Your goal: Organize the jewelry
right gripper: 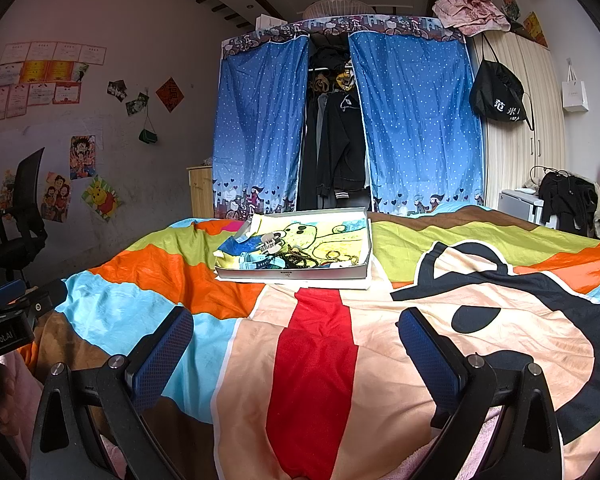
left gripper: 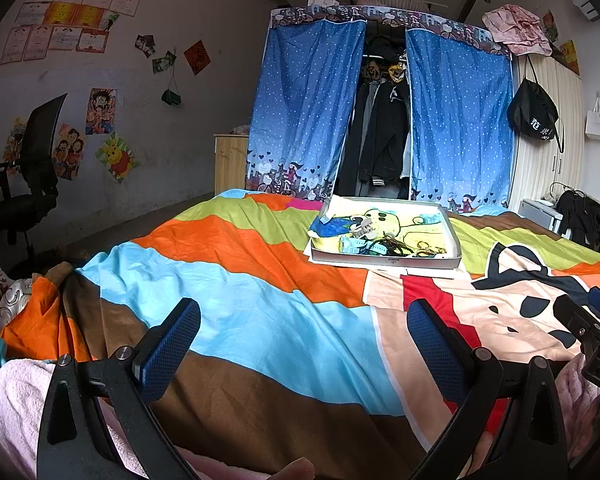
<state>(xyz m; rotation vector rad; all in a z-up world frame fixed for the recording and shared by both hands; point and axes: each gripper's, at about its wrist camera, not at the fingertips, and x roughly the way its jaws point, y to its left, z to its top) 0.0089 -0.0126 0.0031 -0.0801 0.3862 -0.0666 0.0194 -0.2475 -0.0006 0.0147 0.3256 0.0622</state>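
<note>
**Both grippers wide open over the bed, jewelry tray well ahead**

Nearest the cameras, the left gripper [left gripper: 303, 342] with black arms and blue textured pads stands with its jaws wide apart, holding nothing, above the brown and light-blue stripes of the colourful striped cartoon bedspread [left gripper: 240, 300]. The right gripper [right gripper: 296, 344], of the same build, is likewise spread wide and empty, over the red and peach part of the print. In the left view the right gripper's body shows at the right edge; in the right view the left one shows at the left edge.

Farther on, well apart from both grippers, the shallow grey rectangular cardboard tray [left gripper: 388, 261] lies on the bedspread, lined with a yellow cartoon-printed cloth [left gripper: 404, 220]. At its near side sits the tangled pile of jewelry [left gripper: 396, 246], with a light-blue watch strap [left gripper: 354, 245] and a pale claw hair clip [right gripper: 270, 240] beside it.

Beyond the bed stands the blue dotted fabric wardrobe [left gripper: 312, 108], its curtains parted on dark hanging clothes [left gripper: 384, 132]
</note>
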